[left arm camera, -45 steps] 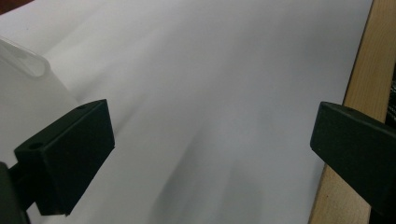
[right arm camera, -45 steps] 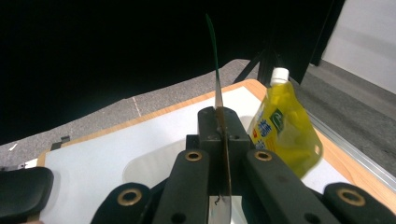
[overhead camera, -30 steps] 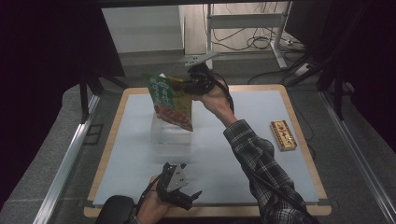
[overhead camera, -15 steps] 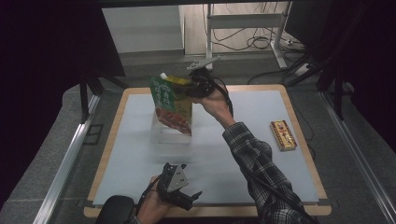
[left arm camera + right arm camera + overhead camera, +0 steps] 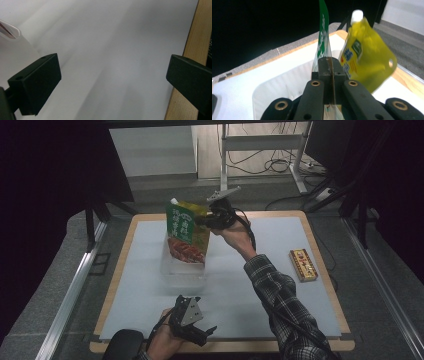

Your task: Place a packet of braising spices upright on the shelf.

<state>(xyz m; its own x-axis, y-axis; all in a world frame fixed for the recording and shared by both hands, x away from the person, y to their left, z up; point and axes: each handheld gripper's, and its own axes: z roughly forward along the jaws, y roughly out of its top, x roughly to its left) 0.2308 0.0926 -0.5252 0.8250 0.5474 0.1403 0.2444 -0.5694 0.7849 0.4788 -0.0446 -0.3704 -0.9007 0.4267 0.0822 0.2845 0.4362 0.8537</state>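
Observation:
My right gripper (image 5: pixel 203 221) is held up over the far middle of the table, shut on the edge of a green and red food pouch (image 5: pixel 186 236). The pouch hangs over a clear plastic tub (image 5: pixel 182 270). In the right gripper view the jaws (image 5: pixel 329 62) pinch the green pouch (image 5: pixel 322 37), and the tub (image 5: pixel 272 87) lies below. A yellow pouch with a white cap (image 5: pixel 364 57) hangs close beside it; its top (image 5: pixel 184 206) peeks out behind the green pouch. Whether it is gripped too, I cannot tell. My left gripper (image 5: pixel 205 334) rests open near the front edge, and its jaws (image 5: pixel 113 75) hold nothing.
A small red and yellow box (image 5: pixel 304 265) lies at the right side of the white mat (image 5: pixel 260 240). The wooden table edge (image 5: pixel 191 45) runs beside my left gripper. A black desk frame and cables stand beyond the far edge.
The right gripper has dropped slightly and the green pouch has swung from tilted to more upright over the tub. The left gripper has stayed still.

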